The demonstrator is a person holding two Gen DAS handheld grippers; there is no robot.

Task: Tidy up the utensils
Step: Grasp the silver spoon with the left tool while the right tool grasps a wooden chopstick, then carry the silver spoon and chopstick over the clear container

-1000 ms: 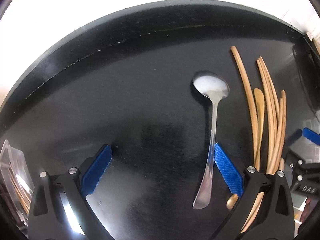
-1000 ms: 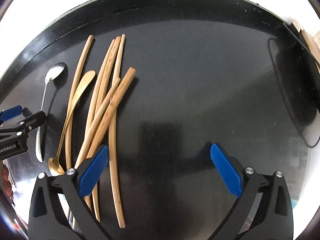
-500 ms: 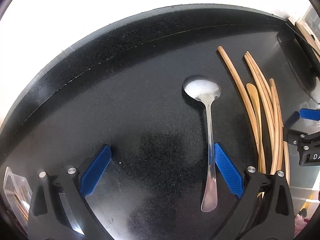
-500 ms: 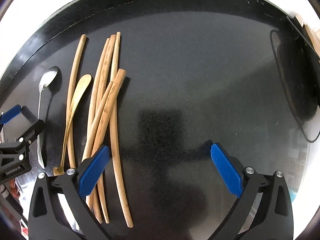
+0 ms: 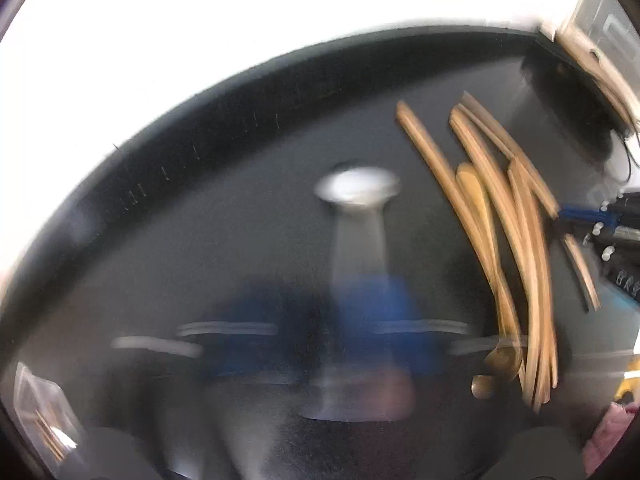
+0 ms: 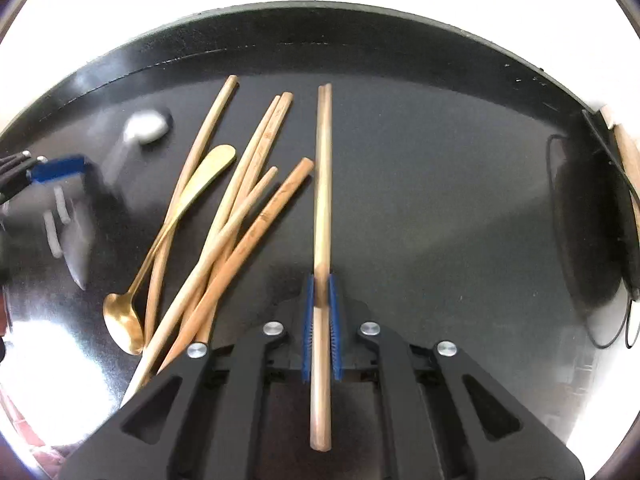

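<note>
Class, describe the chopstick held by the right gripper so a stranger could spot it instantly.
Start at the black tray. Right of the loose chopstick pile, one wooden chopstick runs straight up the middle. Unlike its neighbours, it is clamped in the right gripper.

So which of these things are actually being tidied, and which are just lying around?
Being tidied:
- chopstick clamped in the right gripper
- loose chopsticks
- gold spoon
- silver spoon

Lying around:
- black tray
- cable
</note>
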